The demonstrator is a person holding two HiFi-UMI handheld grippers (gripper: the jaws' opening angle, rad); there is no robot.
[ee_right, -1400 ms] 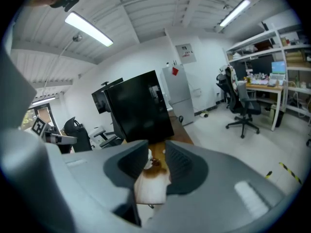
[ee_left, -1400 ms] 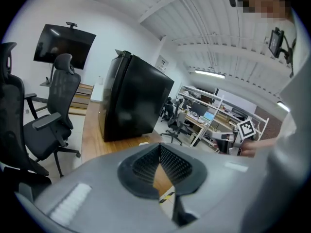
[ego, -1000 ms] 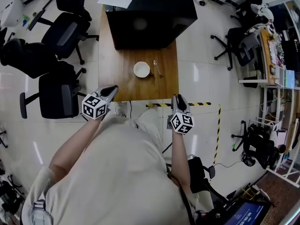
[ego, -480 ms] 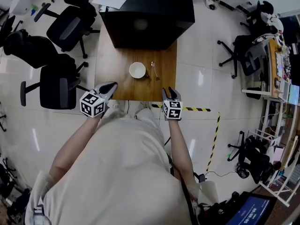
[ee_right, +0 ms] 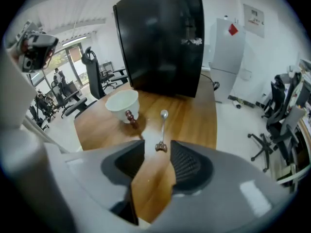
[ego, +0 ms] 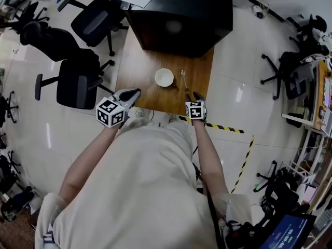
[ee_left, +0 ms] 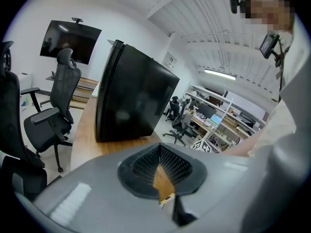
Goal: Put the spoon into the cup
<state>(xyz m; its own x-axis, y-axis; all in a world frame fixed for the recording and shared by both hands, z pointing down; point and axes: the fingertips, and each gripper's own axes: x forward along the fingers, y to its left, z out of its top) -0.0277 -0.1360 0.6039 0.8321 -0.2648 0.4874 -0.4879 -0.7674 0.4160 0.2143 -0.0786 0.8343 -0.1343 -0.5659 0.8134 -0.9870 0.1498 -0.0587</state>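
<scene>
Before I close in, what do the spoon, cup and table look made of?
Spoon: silvery, shiny stem, likely metal, with a dark end knob. Cup: smooth white, probably ceramic, brown handle. Table: wood grain, smooth sheen, wood or veneer.

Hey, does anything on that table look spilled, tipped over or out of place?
Nothing stands out. The white cup stands upright on the wooden table with no spill around it. The spoon lies flat beside the cup, not touching it.

glossy white floor (ego: 236,61), wooden table (ego: 139,82), black office chairs (ego: 78,84), striped floor tape (ego: 224,127)
</scene>
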